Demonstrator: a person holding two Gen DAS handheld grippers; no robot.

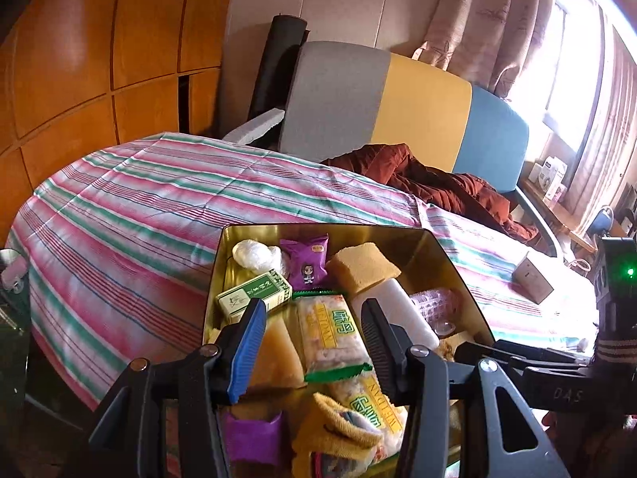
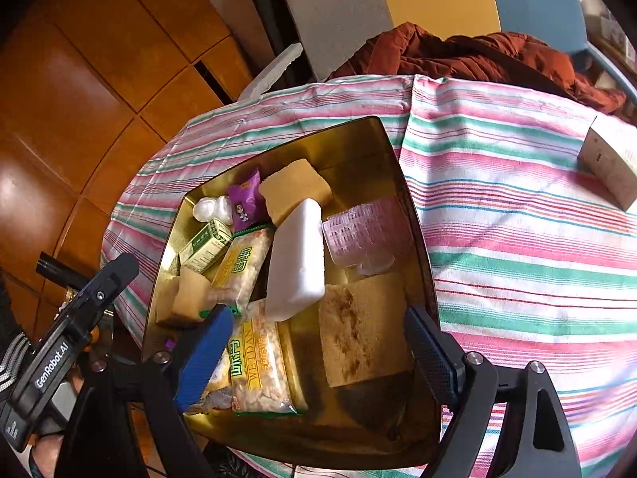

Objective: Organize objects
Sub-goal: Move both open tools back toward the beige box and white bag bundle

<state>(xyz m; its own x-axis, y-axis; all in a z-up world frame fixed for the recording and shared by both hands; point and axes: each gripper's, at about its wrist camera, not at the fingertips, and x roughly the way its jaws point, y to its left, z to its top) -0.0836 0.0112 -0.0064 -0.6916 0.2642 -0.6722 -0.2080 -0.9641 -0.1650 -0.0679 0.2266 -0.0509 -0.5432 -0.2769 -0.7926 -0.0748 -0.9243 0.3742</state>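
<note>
Mostly done by looks: gold tin (image 2: 414, 215) on striped bed (image 2: 517, 239) packed with snack packs (image 2: 254, 374), white block (image 2: 296, 255), sponges (image 2: 362, 330).
Small box (image 2: 611, 167) far beyond right fingers, outside tin, likely left.
Left gripper (image 1: 314, 342) and right gripper (image 2: 318, 342) fingers apart, empty, above tin's near end.

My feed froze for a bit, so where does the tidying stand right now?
Mostly packed: the gold metal tin already holds the white foam block, yellow sponge, purple snack packet and more. Both the left gripper and right gripper are open, holding nothing. Left: the beige cardboard box lying on the striped bedspread.
</note>
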